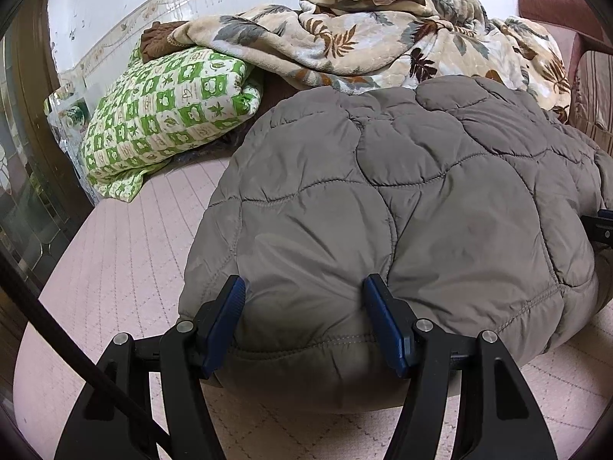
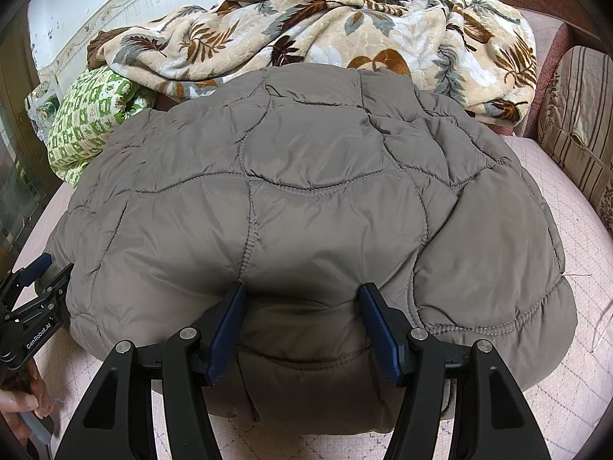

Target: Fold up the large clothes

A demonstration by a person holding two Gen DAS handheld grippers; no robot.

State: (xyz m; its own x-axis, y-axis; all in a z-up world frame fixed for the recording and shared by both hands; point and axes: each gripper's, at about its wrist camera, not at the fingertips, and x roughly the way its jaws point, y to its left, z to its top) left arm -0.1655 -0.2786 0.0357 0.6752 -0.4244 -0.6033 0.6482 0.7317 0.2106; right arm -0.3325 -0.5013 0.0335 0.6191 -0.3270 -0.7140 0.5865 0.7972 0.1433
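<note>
A grey-brown quilted puffer jacket (image 1: 383, 191) lies folded in a thick bundle on the pink quilted bed cover (image 1: 126, 249). My left gripper (image 1: 304, 283) pinches the bundle's near left edge, and padded fabric bulges between its blue pads. In the right wrist view the jacket (image 2: 306, 191) fills the middle, and my right gripper (image 2: 303, 289) clamps its near edge the same way, with creases running to the pads. The left gripper (image 2: 34, 272) shows at that view's left edge, a hand (image 2: 23, 402) below it. The right gripper (image 1: 601, 226) peeks in at the left view's far right.
A green-and-white patterned quilt (image 1: 164, 115) sits at the back left, against a glass door. A leaf-print fleece blanket (image 1: 383, 46) is heaped behind the jacket along the wall. A striped cushion (image 2: 574, 115) and a brown armrest stand at the right.
</note>
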